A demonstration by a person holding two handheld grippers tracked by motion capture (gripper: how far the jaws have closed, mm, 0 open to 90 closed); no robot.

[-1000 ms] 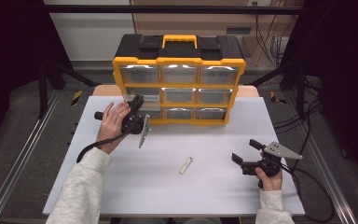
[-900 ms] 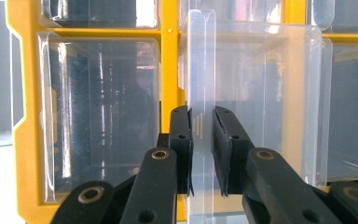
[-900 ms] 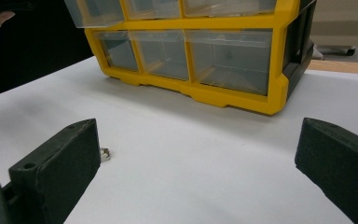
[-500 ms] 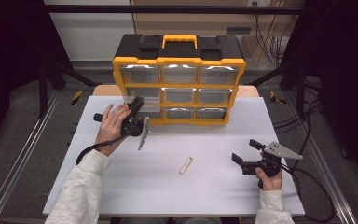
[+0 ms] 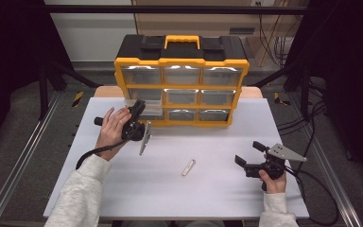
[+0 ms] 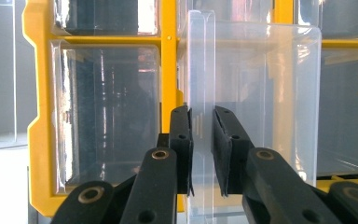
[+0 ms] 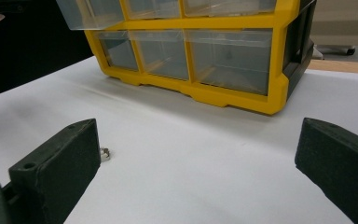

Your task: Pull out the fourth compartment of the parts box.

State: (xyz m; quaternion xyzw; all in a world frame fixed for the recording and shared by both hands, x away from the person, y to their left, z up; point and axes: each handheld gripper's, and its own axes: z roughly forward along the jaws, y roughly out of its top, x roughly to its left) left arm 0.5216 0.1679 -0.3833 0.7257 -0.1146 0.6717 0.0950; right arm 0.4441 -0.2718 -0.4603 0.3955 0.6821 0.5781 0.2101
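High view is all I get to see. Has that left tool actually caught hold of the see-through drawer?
Observer: Yes. In the left gripper view, the jaws of the left gripper press on both sides of the upright front tab of the clear drawer.
Operator: And the right one, what is it facing?
Observer: In the right gripper view, the jaws of the right gripper stand wide apart, and the small metal piece lies on the table just beside one jaw.

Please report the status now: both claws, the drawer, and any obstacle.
Left claw closed on clear drawer handle, drawer partly out. Right claw open, empty. Metal piece lies loose between.
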